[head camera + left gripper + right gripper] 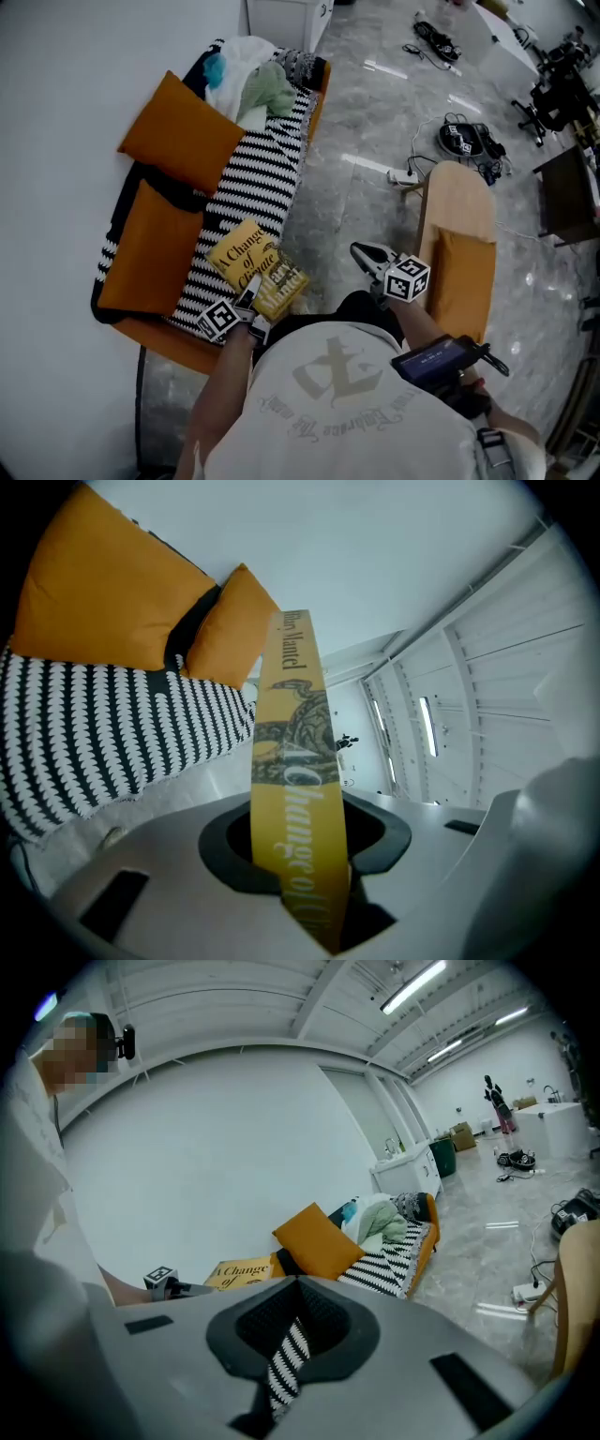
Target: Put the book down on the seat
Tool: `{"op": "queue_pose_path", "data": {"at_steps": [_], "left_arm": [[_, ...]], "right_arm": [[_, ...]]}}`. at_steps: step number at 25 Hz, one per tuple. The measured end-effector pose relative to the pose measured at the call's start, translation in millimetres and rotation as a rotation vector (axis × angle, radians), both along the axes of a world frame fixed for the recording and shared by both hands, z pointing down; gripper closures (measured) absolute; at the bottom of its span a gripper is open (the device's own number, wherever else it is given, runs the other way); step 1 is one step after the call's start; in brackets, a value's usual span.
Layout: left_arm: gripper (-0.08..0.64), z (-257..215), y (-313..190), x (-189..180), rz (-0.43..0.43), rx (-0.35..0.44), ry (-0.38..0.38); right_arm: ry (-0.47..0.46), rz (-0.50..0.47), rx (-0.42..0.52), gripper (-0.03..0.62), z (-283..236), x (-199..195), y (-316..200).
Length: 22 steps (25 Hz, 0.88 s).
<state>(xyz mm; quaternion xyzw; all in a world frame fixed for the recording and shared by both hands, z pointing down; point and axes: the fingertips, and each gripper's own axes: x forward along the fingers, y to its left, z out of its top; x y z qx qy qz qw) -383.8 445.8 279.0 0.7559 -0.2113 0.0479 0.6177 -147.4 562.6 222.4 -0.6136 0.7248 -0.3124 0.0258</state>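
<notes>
At the near end of the sofa, the left hand-held gripper [249,307] is clamping the yellow paperback book [251,265] across its thickness by the spine. It is holding the cover face-up and tilted over the striped seat cover [262,169]. Whether the book is touching the fabric yet cannot be told. That one-edge grip probably is letting the book be lowered flat without the jaws getting trapped beneath it. The right hand-held gripper [367,258] is hanging over the floor beside the sofa, its jaws slightly apart with nothing between them, seemingly unneeded for this step. Farther along, two orange cushions [183,131] are leaning against the wall, leaving the seat's middle free. A pile of clothes [253,80] is taking up the far end.
</notes>
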Motion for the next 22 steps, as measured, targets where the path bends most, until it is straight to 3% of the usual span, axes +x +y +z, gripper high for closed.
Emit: {"op": "queue_pose_path", "data": {"at_steps": [6, 11, 22], "left_arm": [[0.402, 11.3, -10.4, -5.4, -0.048, -0.015, -0.025], [0.403, 14.0, -22.5, 5.7, -0.089, -0.026, -0.031], [0.403, 11.1, -66.0, 79.3, -0.124, -0.028, -0.065]], "right_arm": [[-0.025, -0.018, 0.047, 0.578, -4.1, 6.8, -16.9], [-0.038, -0.051, 0.013, 0.578, 12.2, 16.3, -36.0], [-0.069, -0.149, 0.006, 0.578, 27.7, 80.2, -106.6]]}}
